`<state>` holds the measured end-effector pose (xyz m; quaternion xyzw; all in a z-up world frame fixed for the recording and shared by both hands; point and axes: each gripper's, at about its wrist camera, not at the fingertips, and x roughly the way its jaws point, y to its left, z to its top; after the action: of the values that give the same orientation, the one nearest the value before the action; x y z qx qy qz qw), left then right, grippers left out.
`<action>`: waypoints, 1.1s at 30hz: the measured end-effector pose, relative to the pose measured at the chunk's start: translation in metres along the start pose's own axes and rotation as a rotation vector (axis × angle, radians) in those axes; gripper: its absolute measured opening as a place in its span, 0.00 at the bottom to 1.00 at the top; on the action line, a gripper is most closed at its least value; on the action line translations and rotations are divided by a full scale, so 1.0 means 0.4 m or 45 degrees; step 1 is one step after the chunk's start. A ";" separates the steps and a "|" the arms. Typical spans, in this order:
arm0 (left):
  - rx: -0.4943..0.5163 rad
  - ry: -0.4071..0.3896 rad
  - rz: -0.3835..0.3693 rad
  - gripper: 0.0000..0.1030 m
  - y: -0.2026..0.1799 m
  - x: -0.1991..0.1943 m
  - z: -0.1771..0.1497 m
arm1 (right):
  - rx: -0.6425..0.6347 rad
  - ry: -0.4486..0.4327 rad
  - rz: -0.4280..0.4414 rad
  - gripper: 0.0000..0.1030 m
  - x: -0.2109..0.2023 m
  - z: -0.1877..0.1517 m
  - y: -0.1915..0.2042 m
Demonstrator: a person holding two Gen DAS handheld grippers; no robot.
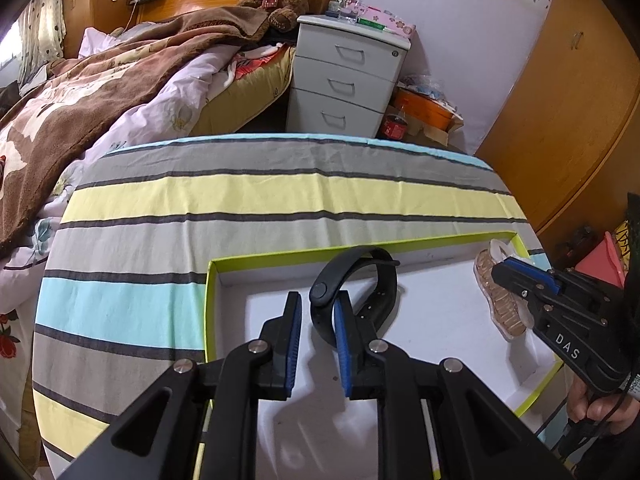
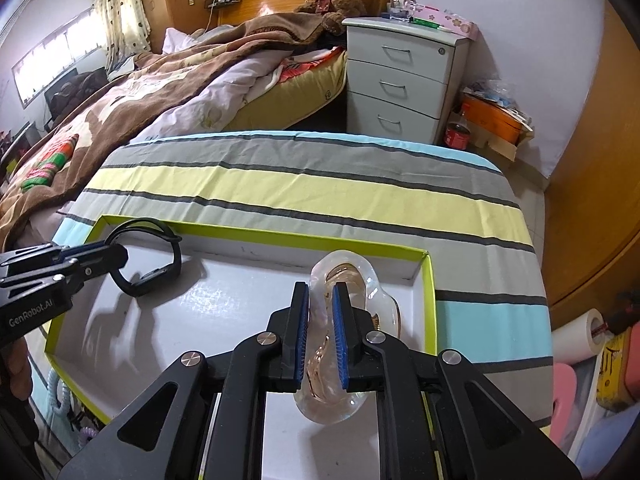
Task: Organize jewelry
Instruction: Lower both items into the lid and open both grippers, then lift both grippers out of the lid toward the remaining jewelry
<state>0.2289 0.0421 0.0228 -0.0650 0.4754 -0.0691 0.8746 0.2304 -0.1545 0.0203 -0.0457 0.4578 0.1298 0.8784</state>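
A shallow white box with a lime rim [image 1: 264,257] [image 2: 256,234] lies on the striped cloth. A black wristband [image 1: 360,292] [image 2: 152,264] stands in it. My left gripper [image 1: 318,332] is open; the band sits just past its right finger, not gripped. It also shows in the right wrist view [image 2: 100,258]. A clear, amber-tinted beaded bracelet [image 2: 348,320] [image 1: 504,300] is in the box's right part. My right gripper [image 2: 320,332] has one side of the bracelet between its pads; it also shows in the left wrist view [image 1: 516,270].
The striped cloth [image 1: 280,196] covers the table. A bed with a brown blanket [image 1: 100,92] lies to the left. A white drawer unit [image 1: 344,76] and an orange box [image 1: 424,108] stand behind. A wooden wardrobe [image 1: 560,112] is at the right.
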 end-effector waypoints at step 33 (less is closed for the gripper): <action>0.008 -0.112 0.040 0.52 -0.023 -0.138 -0.076 | 0.117 -0.225 0.093 0.40 -0.162 -0.080 -0.012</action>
<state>0.1730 0.0418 0.0536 -0.0579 0.4373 -0.0538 0.8958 0.1710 -0.1775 0.0544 0.0228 0.3852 0.1441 0.9112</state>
